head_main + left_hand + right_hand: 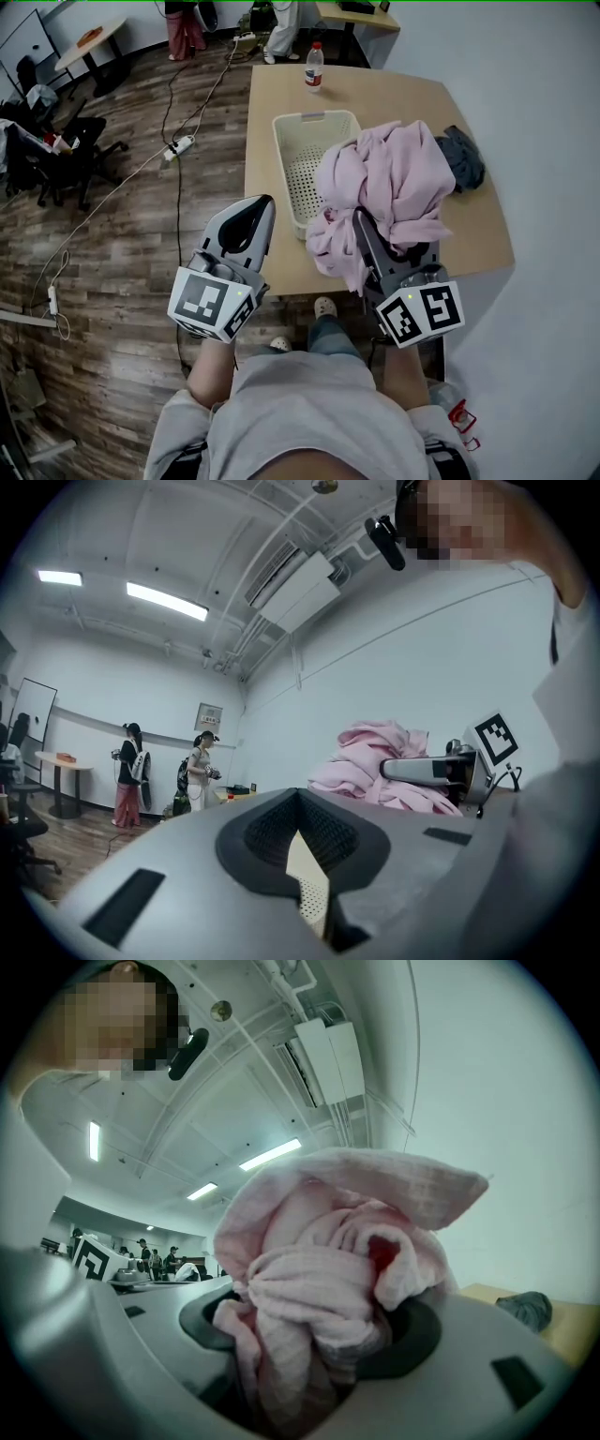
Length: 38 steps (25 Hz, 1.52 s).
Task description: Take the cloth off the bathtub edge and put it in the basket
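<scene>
A bunched pink cloth [389, 183] hangs over the wooden table [394, 98], partly overlapping the right rim of the cream plastic basket [300, 127]. My right gripper [361, 220] is shut on the cloth's lower folds. In the right gripper view the cloth [328, 1279] fills the space between the jaws and hides the basket. My left gripper [264, 202] is off the table's left front edge, shut with nothing in it. In the left gripper view, a strip of the basket [305, 878] shows through the narrow slit between the jaws, and the cloth [375, 752] is to the right.
A water bottle [314, 67] stands at the table's far edge. A dark grey cloth [462, 155] lies at the table's right side by the white wall. Cables and a power strip [180, 145] cross the wood floor on the left, near office chairs [56, 155].
</scene>
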Tool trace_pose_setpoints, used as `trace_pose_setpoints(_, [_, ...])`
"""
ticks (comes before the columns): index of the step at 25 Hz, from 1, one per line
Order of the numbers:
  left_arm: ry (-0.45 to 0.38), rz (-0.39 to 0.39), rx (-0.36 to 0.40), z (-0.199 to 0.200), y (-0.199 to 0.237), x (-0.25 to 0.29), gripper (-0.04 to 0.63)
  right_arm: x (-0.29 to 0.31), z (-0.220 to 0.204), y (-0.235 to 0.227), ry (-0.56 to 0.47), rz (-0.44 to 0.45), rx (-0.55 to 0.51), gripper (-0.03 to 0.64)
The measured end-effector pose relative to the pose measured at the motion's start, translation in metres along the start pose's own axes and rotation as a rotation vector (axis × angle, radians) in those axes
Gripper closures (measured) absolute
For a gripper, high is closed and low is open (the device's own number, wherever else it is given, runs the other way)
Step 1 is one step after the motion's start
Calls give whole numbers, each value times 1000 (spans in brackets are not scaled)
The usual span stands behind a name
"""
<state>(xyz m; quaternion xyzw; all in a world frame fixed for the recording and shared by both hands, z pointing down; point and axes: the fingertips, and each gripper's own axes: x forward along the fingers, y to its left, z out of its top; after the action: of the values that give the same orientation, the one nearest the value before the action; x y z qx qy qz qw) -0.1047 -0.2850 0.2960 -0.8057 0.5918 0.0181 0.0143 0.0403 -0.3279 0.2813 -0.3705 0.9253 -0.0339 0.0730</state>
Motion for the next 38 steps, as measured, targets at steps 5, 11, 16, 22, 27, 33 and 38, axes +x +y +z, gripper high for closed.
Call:
trace_pose_setpoints(5, [-10, 63, 9, 3, 11, 25, 598, 34, 7, -21, 0, 68, -11, 299])
trace_pose_setpoints(11, [-14, 156, 16, 4, 26, 48, 598, 75, 11, -42, 1, 160, -9, 299])
trace_pose_setpoints(16, [-9, 226, 18, 1, 33, 59, 598, 101, 5, -54, 18, 224, -1, 299])
trace_pose_setpoints(22, [-5, 306, 16, -6, 33, 65, 598, 124, -19, -64, 76, 292, 27, 298])
trace_pose_setpoints(27, [11, 363, 11, -12, 36, 72, 598, 149, -46, -70, 149, 344, 55, 298])
trace_pose_setpoints(33, [40, 442, 1, -21, 42, 69, 598, 171, -86, -75, 253, 382, 78, 298])
trace_pose_setpoints(38, [67, 509, -8, -29, 48, 61, 598, 185, -125, -76, 356, 400, 91, 296])
